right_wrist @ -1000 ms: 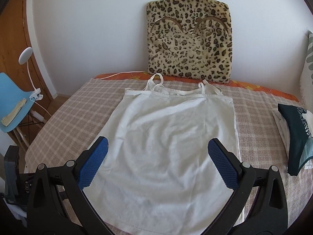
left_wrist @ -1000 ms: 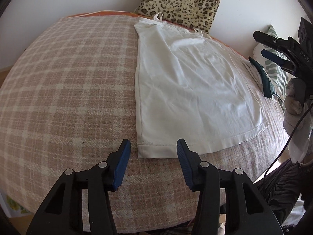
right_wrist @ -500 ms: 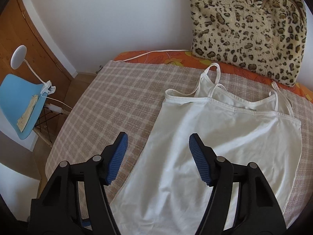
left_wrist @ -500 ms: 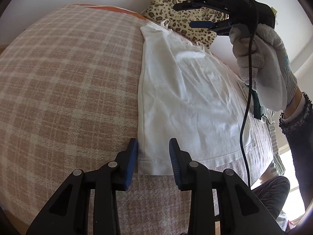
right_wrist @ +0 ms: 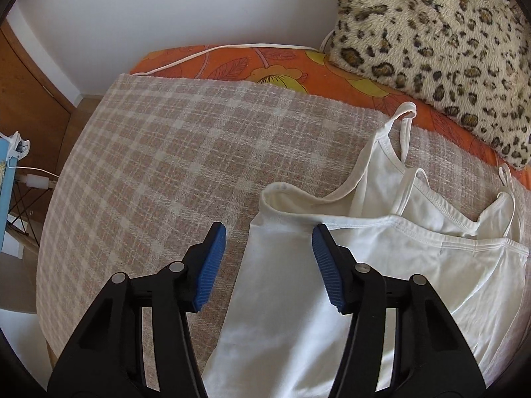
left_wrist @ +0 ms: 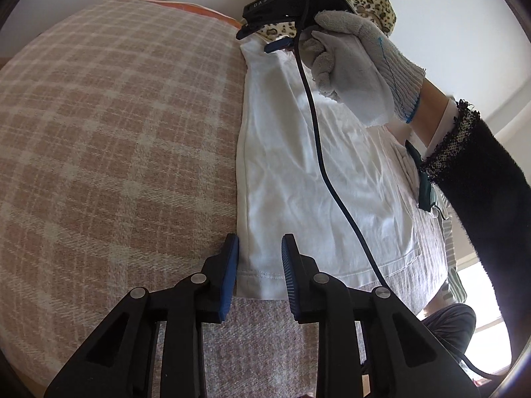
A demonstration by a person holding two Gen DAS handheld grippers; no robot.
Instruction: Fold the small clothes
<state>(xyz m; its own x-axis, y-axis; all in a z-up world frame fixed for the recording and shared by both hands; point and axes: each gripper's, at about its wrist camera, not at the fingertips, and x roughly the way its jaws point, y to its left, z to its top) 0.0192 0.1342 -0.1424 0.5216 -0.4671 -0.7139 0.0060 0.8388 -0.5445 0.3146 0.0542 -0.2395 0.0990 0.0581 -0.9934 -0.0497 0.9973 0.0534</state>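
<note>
Both claws closing over white camisole (left_wrist: 308, 172) on plaid bed cover (left_wrist: 116, 139).
Left claw (left_wrist: 259, 248) straddles hem corner, right claw (right_wrist: 269, 237) straddles armpit corner; neither clamped yet.

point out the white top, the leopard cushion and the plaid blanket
white top (right_wrist: 415, 265), right wrist view, chest panel
leopard cushion (right_wrist: 431, 33), right wrist view, its front face
plaid blanket (left_wrist: 116, 132), left wrist view, bare checked part

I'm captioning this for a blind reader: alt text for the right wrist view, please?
The right gripper, jaws closing, straddles the top corner of a white camisole lying flat on a checked blanket, with a leopard-print cushion behind.
</note>
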